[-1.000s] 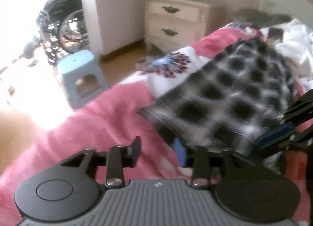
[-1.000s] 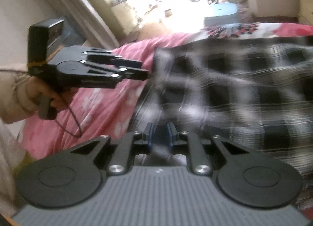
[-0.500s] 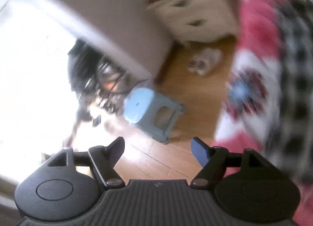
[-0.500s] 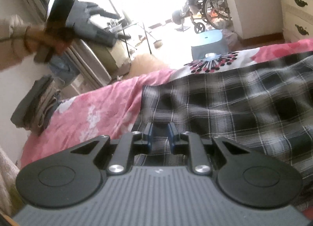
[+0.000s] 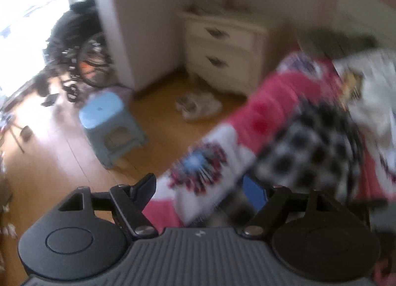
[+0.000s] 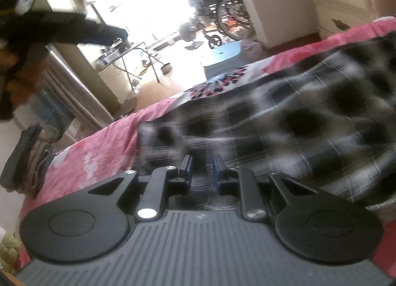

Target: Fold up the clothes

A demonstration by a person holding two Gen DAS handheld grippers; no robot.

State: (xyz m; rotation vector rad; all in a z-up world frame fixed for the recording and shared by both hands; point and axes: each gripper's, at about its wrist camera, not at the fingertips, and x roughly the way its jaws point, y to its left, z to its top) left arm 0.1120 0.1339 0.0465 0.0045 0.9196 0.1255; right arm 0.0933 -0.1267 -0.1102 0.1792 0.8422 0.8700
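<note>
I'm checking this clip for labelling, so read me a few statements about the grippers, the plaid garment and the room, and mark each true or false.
1. The left gripper is open. True.
2. The right gripper grips a white towel. False: the plaid garment lies between its narrowly parted fingers; a firm pinch cannot be judged.
3. The plaid garment lies on a pink bedspread. True.
4. The stool on the floor is red. False: it is light blue.
5. A wheelchair stands near the bright doorway. True.
</note>
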